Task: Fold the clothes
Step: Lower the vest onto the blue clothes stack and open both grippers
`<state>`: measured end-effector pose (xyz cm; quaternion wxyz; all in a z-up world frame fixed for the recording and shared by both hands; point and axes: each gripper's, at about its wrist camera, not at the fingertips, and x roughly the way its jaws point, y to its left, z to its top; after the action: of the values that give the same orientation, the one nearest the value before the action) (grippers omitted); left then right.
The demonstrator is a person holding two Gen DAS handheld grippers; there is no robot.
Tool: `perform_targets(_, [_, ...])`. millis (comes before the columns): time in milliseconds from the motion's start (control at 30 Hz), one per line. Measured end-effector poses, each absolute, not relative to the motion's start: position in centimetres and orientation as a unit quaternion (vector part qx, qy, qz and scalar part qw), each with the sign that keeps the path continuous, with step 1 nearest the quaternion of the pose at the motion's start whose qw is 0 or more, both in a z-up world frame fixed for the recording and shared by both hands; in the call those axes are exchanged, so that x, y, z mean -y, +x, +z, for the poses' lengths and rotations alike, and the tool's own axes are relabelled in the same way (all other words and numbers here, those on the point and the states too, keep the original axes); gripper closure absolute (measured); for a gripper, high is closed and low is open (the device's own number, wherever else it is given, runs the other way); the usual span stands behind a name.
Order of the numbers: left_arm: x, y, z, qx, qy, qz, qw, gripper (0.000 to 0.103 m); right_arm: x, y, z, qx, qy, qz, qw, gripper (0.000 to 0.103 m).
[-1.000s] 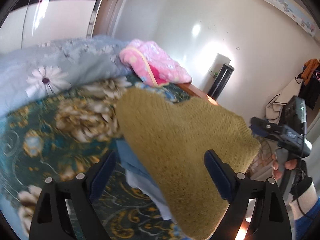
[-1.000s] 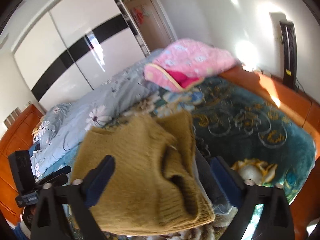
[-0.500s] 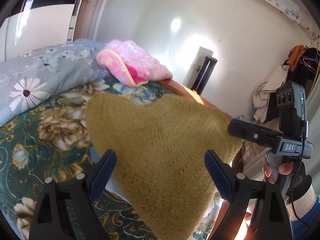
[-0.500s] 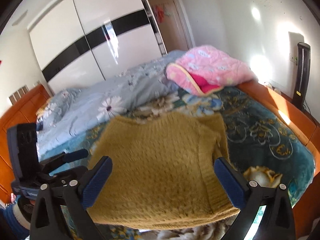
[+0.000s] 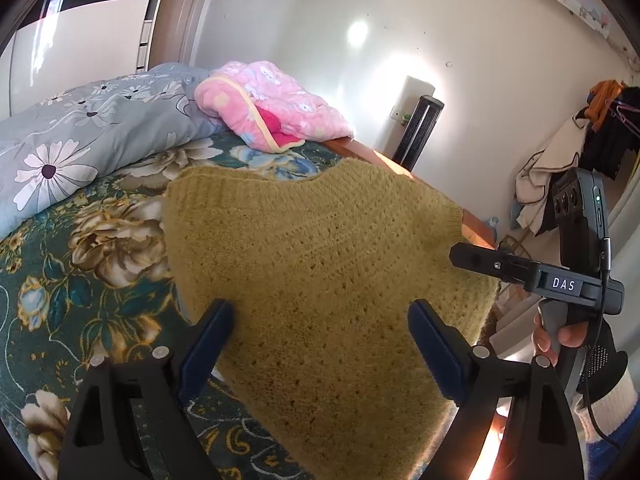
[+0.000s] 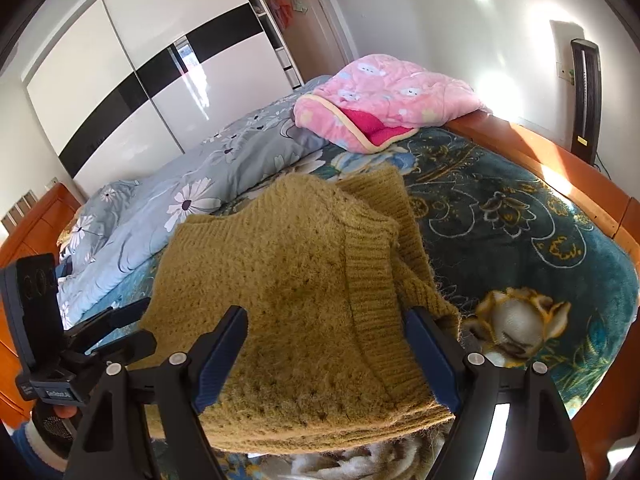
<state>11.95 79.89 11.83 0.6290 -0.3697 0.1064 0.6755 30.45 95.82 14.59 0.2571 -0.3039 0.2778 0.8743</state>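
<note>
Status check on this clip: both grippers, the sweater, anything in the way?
Left gripper and right gripper open, mustard sweater draped between the jaws of each. Sweater over the bed. Pink quilt far side, clear.

A dark green blanket with gold flowers [image 6: 500,216] covers the bed across the right half of the right-wrist frame; a grey-blue daisy-print duvet [image 6: 208,188] lies bunched along its left side, and a folded pink quilt [image 6: 392,96] sits at upper centre, on the blanket and against the duvet. White wardrobe doors with a black band [image 6: 132,76] fill the upper left. A black tower heater [image 5: 418,132] stands by the wall and hanging clothes [image 5: 592,140] at far right in the left-wrist frame.
</note>
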Motion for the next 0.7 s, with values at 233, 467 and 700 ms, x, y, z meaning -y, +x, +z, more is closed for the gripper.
perform_targets(233, [-76.1, 11.3, 13.6, -0.079, -0.366, 0.683, 0.627, 0.013, -92.2, 31.6, 18.2, -0.253, -0.272, 0.887, 0.275, 0.018])
perform_targets(467, [-72.3, 13.4, 12.9, -0.125, -0.335, 0.706, 0.611, 0.013, -86.2, 31.8, 17.2, -0.244, -0.272, 0.892, 0.266, 0.011])
perform_targets(700, [-69.3, 15.9, 10.6, -0.154, -0.34, 0.704, 0.604, 0.013, -81.1, 32.0, 13.6, -0.231, -0.312, 0.878, 0.281, 0.0])
